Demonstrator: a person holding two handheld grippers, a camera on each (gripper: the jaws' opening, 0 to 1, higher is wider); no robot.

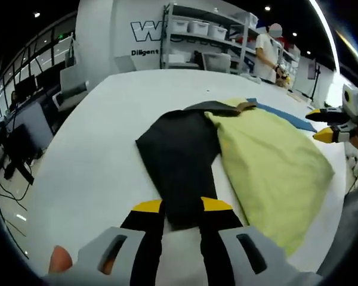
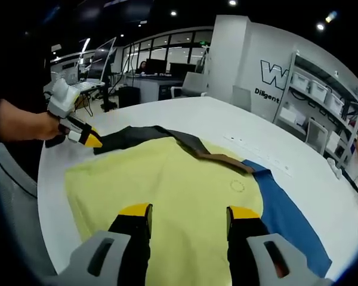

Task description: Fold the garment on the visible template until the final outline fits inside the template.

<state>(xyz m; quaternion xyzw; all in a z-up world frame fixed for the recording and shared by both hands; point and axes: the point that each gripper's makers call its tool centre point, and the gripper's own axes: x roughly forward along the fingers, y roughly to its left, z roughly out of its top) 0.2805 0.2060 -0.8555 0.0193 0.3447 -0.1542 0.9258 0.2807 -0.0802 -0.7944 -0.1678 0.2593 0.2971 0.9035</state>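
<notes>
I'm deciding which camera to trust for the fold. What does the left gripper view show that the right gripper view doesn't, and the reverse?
Left gripper view: the black sleeve spread out full length on the white table, its end between the left gripper jaws; whether they are pinching it I cannot tell.

Right gripper view: a long stretch of the blue template beside the garment, and the right gripper open over yellow cloth.

Both: the yellow garment, its dark collar, the table, and shelves of bins.
</notes>
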